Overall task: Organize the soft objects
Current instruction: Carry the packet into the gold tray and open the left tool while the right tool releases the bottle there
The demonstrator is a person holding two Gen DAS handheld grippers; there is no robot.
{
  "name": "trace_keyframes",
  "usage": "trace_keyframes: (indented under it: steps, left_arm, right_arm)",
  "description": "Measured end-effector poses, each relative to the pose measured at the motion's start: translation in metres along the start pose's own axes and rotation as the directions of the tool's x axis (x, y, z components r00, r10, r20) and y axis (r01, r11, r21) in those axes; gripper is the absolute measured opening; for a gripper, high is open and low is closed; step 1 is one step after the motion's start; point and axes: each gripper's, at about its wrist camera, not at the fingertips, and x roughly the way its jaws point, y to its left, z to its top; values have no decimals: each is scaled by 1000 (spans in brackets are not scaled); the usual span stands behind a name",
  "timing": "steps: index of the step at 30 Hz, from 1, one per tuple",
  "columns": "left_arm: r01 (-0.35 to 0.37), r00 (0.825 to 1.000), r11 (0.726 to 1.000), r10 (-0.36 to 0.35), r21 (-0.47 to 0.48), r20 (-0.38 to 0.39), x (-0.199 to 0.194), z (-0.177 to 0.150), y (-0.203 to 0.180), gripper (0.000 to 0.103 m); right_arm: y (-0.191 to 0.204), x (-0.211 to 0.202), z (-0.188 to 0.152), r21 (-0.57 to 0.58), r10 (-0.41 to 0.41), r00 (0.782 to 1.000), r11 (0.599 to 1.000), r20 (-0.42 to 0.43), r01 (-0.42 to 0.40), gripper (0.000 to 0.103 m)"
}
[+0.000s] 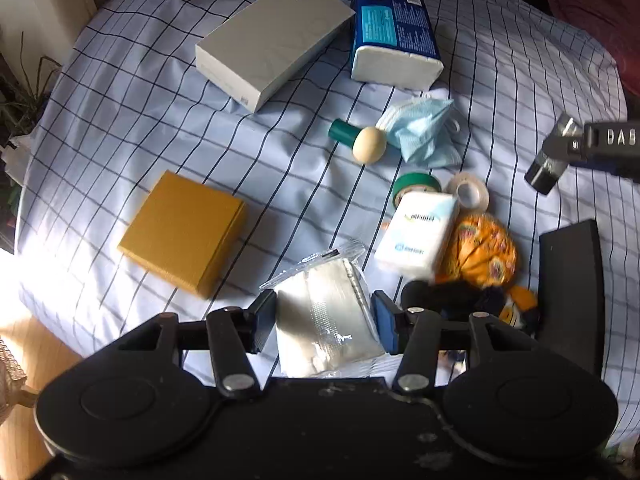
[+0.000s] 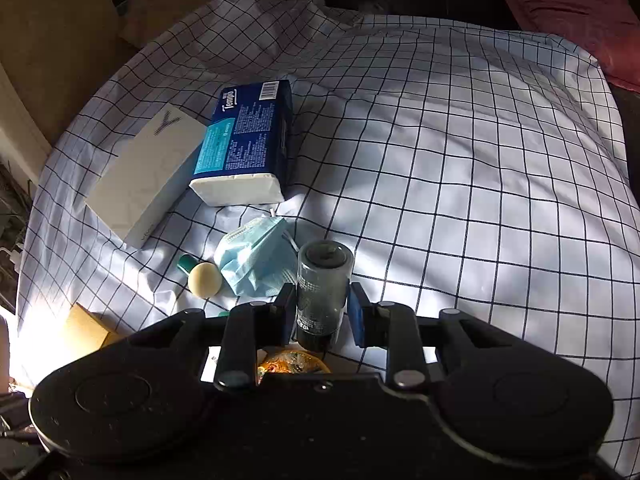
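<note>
Left gripper grips a white wrapped pack; right gripper clamps a dark bottle. Sorting underway; each likely needs placing next.

The checked sheet lies bare across the whole right and far side in the right wrist view, leaving wide room for a gripper to pass there. On the left, the way is crowded: the white box and the blue tissue pack stand side by side at the far edge, with the crumpled face mask and the green-handled sponge applicator just in front of them. Nearer, the yellow box sits apart with open sheet around it, while the tape rolls, small tissue packet and orange patterned cloth bunch together at the near right.
</note>
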Motion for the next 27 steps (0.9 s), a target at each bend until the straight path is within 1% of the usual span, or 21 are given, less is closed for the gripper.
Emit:
trace_keyframes:
  steps: [9,12,14,20,23,25,27]
  left_arm:
    - [-38,999,996,37,75,13,-33,-90,12,49]
    - [-41,999,995,41,90,2,-36,-118,14,49]
    - [-35,999,995,36,93,-10,-37,-130,16,49]
    - [-23,999,995,26,97,-29,-43,-176,22,49]
    - [7,997,996,-1,85,-72,-39,-186,25,49]
    - [6,996,995,3,98,-92,-37,-193,26,49]
    - [0,995,994,11,110,-100,-35,-199,27,49]
  right_arm:
    - [33,-52,-31,-65,68,995,996,71,-63,28]
    - [44,-70,-50,-81,78,991,994,105,-69,29]
    - [50,-81,-70,-89,86,990,993,112,-76,29]
    - [59,-104,-136,-101,97,993,991,70,-90,28]
    - [54,-116,-175,-46,97,994,994,41,-96,28]
    - [49,-121,-202,-2,98,995,995,-5,-98,28]
    - [46,-122,-224,42,94,993,995,-72,-91,28]
